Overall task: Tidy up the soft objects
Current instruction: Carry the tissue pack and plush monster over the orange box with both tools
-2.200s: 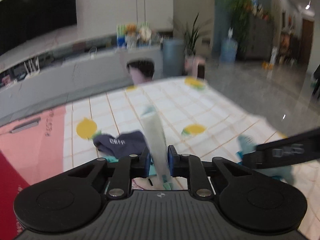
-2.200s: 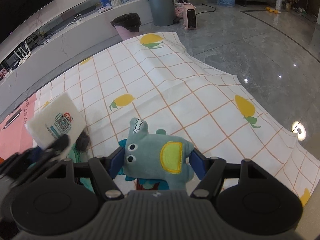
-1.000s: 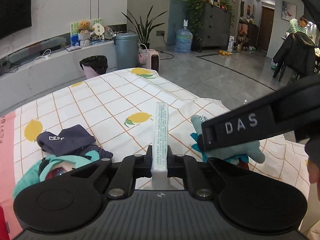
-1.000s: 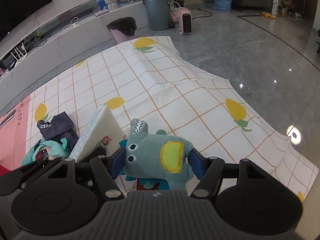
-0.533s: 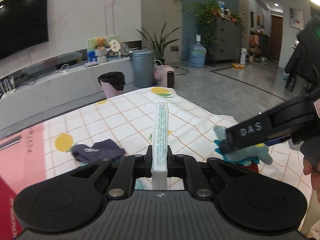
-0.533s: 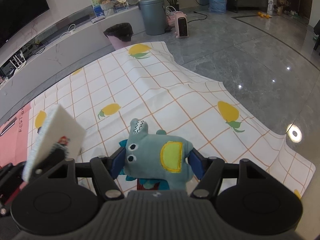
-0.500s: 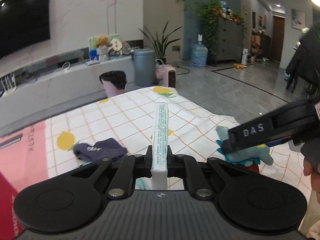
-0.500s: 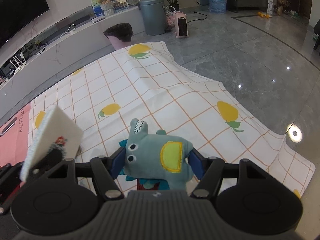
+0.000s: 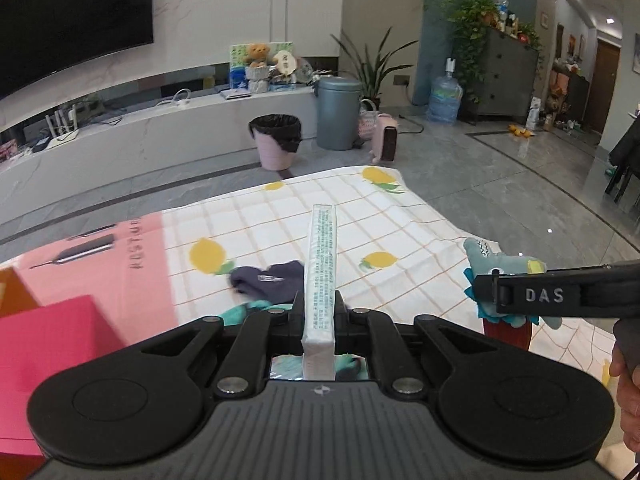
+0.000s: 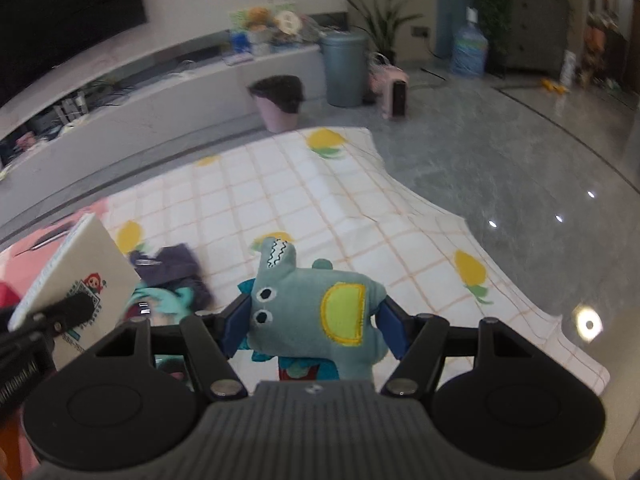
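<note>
My left gripper (image 9: 319,312) is shut on a flat white tissue pack (image 9: 322,264), held edge-on above the mat; the pack also shows at the left of the right wrist view (image 10: 76,280). My right gripper (image 10: 316,320) is shut on a teal plush toy (image 10: 320,304) with a yellow patch, held above the mat; the toy also shows at the right of the left wrist view (image 9: 500,264). A dark navy garment (image 9: 268,278) and a teal soft item (image 10: 168,298) lie on the checked lemon-print mat (image 9: 400,240).
A red box (image 9: 52,340) stands at the left by a pink mat (image 9: 100,264). Beyond the checked mat are grey tiled floor (image 9: 520,184), a pink bin (image 9: 276,148), a grey bin (image 9: 338,114) and a low white TV bench (image 9: 140,132).
Both grippers have swung left with their loads still held. The red box and pink mat have come into the left wrist view. The right wrist view has tilted up and blurred.
</note>
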The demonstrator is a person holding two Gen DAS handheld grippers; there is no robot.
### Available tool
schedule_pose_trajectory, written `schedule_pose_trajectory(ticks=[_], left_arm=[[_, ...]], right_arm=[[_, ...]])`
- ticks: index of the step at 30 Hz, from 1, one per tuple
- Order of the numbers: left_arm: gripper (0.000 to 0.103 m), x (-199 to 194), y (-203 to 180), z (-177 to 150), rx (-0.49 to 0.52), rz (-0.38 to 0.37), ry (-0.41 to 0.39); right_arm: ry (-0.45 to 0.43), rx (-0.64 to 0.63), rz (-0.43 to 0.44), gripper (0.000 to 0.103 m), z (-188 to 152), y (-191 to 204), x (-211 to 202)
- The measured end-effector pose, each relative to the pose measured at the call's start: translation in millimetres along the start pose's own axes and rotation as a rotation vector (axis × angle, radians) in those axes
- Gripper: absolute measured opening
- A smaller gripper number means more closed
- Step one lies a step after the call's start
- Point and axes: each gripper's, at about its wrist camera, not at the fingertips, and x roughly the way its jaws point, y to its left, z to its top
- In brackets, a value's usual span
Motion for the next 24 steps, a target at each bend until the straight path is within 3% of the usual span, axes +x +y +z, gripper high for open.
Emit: schedule_pose_trajectory(ticks=[4,13,18,24], left_arm=[[0.011,-36.6,18.3,6.3,0.032,0.082,-0.061],[0.011,-116.2,96.5,10.9,-0.022,0.243,-0.133],[0.011,-148.9,140.8,-1.2,-0.041,0.338,-0.172],[0.011,-163.8,191.6,-15.1,-0.13,0.397,-0.171]], right_arm=[[-0.032,-0.044,0.043,0.067,-0.8,15.9,-19.7],[-0.149,-0.128,0.135,0.067,-0.2,73.2,-75.6],[-0.244,-0.216,0.218,0.067,-3.2,128.5,-119.9],[-0.336,-0.33,0.339,0.067,-11.3,208.1,-173.3]])
